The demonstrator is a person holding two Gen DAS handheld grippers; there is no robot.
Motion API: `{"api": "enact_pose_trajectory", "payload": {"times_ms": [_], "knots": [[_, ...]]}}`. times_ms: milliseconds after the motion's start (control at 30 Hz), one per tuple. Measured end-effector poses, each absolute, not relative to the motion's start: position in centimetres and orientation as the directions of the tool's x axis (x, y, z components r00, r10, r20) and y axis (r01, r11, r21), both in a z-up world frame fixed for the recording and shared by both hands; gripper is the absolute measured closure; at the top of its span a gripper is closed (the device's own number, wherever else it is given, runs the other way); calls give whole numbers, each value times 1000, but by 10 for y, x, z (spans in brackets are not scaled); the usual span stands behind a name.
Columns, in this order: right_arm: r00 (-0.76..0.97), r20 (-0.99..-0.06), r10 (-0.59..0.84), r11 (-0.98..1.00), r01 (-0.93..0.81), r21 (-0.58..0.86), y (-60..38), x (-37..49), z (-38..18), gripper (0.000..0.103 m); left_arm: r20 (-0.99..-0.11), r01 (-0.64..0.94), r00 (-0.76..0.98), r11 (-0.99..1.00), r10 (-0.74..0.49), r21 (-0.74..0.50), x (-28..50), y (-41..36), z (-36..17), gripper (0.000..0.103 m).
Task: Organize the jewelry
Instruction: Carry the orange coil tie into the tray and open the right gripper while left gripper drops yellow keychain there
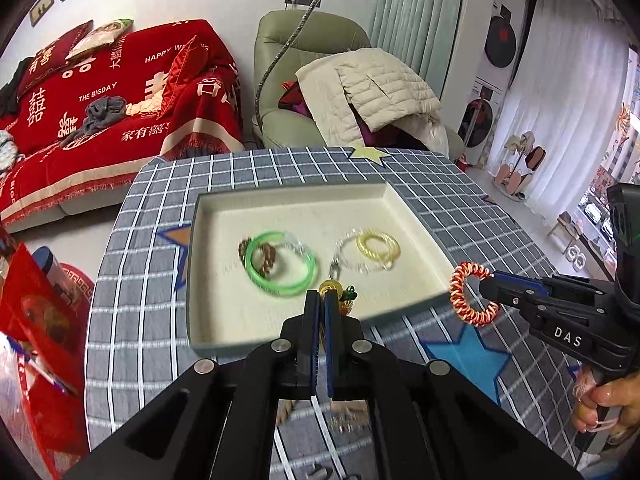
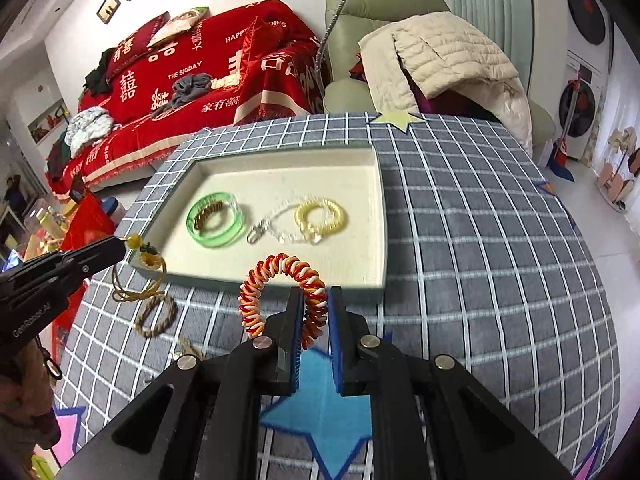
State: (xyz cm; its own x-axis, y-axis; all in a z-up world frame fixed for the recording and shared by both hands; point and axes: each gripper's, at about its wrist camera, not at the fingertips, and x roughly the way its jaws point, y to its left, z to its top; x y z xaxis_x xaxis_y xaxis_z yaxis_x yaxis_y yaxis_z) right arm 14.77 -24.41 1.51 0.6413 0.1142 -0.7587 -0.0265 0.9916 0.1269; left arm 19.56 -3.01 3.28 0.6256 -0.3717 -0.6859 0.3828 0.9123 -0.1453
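A shallow cream tray (image 1: 224,312) (image 2: 352,248) lies on the table. In it are a green bangle (image 1: 280,270) (image 2: 216,222) around a brown bracelet (image 1: 264,258), a yellow coil bracelet (image 1: 378,246) (image 2: 320,214) and a clear beaded chain (image 1: 348,258) (image 2: 280,226). My left gripper (image 1: 320,294) (image 2: 122,246) is shut on a yellow-bead cord pendant (image 1: 330,286) (image 2: 138,242), whose braided loop (image 2: 156,316) dangles to the cloth by the tray's near left corner. My right gripper (image 2: 316,292) (image 1: 485,284) is shut on an orange-and-white coil bracelet (image 2: 276,276) (image 1: 472,294), held above the tray's near right edge.
The table wears a grey checked cloth (image 2: 480,240) with star patches. A red bag (image 1: 44,312) stands at its left edge. Beyond the table are a red-covered sofa (image 1: 120,100) and a green armchair (image 1: 288,60) piled with a cream jacket. A hand (image 1: 608,404) grips the right tool.
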Motion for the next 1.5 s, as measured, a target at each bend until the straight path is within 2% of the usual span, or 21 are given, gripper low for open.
{"api": "enact_pose_trajectory", "payload": {"times_ms": [300,667,1067,1233,1300,1333,1367,1400,1500], "knots": [[618,-775,134,988,-22,154,-243,202,10,90,-713,319,623,937,-322,-144,249,-36,14,80],[597,-796,98,990,26,141,-245,261,-18,90,-758,233,623,971,-194,-57,296,-38,-17,80],[569,-820,69,990,63,127,-251,283,-45,90,-757,223,649,970,-77,92,305,-48,-36,80],[562,-825,56,992,62,109,-248,283,-50,89,-759,222,649,968,-58,116,304,-50,-35,80],[558,-828,58,993,53,105,-246,282,-49,84,-762,218,645,969,-56,113,305,-50,-34,80],[555,-830,63,993,50,109,-245,283,-48,69,-764,215,643,970,-56,110,305,-49,-34,80],[554,-830,68,992,50,114,-245,282,-47,49,-765,214,642,971,-56,109,305,-49,-34,80],[561,-824,72,991,50,121,-245,280,-44,43,-765,214,642,971,-55,109,305,-49,-34,80],[589,-804,88,990,35,135,-244,274,-35,41,-767,215,639,971,-57,107,303,-50,-34,80]]}}
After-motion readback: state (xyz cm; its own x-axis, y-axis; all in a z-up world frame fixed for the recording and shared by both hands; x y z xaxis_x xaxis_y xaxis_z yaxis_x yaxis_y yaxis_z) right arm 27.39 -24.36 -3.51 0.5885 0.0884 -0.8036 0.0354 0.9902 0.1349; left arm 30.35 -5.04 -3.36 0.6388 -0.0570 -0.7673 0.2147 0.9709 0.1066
